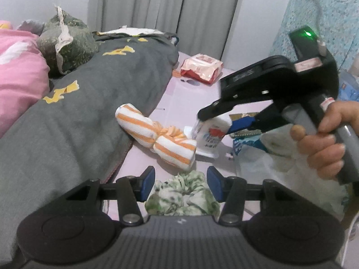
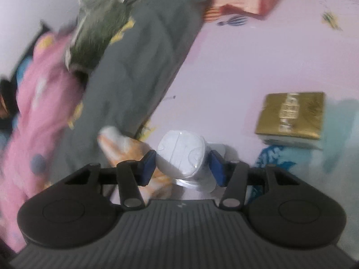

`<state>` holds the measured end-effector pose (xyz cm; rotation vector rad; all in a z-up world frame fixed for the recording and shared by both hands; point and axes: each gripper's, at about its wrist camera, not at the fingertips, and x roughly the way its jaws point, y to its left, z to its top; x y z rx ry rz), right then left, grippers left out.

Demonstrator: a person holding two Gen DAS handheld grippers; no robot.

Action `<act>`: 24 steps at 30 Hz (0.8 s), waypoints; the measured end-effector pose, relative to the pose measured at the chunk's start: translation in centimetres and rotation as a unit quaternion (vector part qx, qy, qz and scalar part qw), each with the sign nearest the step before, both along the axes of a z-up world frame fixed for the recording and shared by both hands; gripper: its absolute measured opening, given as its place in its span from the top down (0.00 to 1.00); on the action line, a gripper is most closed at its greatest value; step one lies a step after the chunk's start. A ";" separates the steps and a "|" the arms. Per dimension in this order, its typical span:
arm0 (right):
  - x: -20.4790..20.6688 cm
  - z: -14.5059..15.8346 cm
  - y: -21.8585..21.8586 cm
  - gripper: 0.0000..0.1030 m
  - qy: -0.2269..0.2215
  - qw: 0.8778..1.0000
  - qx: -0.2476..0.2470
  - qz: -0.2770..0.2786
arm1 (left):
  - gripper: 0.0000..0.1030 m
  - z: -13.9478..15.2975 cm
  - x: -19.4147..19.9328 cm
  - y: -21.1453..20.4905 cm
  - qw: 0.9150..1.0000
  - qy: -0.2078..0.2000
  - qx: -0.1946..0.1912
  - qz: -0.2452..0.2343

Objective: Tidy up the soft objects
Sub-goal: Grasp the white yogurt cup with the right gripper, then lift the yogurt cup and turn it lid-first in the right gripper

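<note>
1. Counted from left to right in the left wrist view: one pink quilt (image 1: 20,62), one dark green leaf-print pillow (image 1: 67,44), one grey blanket (image 1: 89,94) with yellow patches, one orange-and-white striped towel (image 1: 154,136) knotted in the middle, one green-and-white scrunchie (image 1: 182,196), one pink wipes pack (image 1: 202,68), one white tissue pack (image 1: 211,134) with red and blue print, and one clear plastic bag (image 1: 291,170) at the right.
2. The right wrist view adds one gold box (image 2: 291,115), which sits on a blue printed packet (image 2: 269,154).
3. All of it lies on a pale lilac bed sheet (image 1: 190,96).
4. The left gripper (image 1: 180,183) stands wide open, with its blue pads on either side of the scrunchie. Whether the pads touch the cloth cannot be told.
5. The right gripper (image 1: 215,123), held in a hand (image 1: 320,143), reaches in from the right and is tilted down over the tissue pack.
6. In the right wrist view, the right gripper (image 2: 182,165) is partly open around the tissue pack (image 2: 181,157). The left pad meets the pack's side, while a sliver of gap seems to show at the right pad; this view is blurred.
7. The tissue pack rests on a flat white piece, just beside the right end of the striped towel (image 2: 125,148).
8. The blanket's edge runs diagonally down the left, touching the towel's far end.
9. Open sheet lies between the wipes pack and the towel, and also between the towel and the scrunchie.
</note>
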<state>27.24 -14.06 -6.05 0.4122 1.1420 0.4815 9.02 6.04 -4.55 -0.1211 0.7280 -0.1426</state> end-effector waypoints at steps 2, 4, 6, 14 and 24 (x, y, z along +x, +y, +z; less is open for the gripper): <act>-0.2 0.5 -1.8 0.51 0.007 0.999 0.044 -0.017 | 0.49 0.5 -0.3 -0.1 1.000 -0.011 -0.002 -0.004; -0.7 1.3 -3.3 0.51 0.010 0.996 0.086 -0.027 | 0.47 1.0 -0.5 -0.3 1.000 -0.021 -0.009 -0.014; -1.3 1.8 -4.7 0.51 0.022 0.990 0.134 -0.028 | 0.39 1.5 -0.9 -0.5 0.999 -0.033 -0.021 -0.027; -4.2 3.1 -6.7 0.51 0.091 0.957 0.273 0.015 | 0.08 2.9 -3.5 -2.2 0.993 -0.087 -0.014 -0.081; -8.2 4.2 -6.7 0.51 0.142 0.920 0.352 0.092 | 0.09 3.0 -4.9 -1.3 0.987 -0.111 -0.048 -0.103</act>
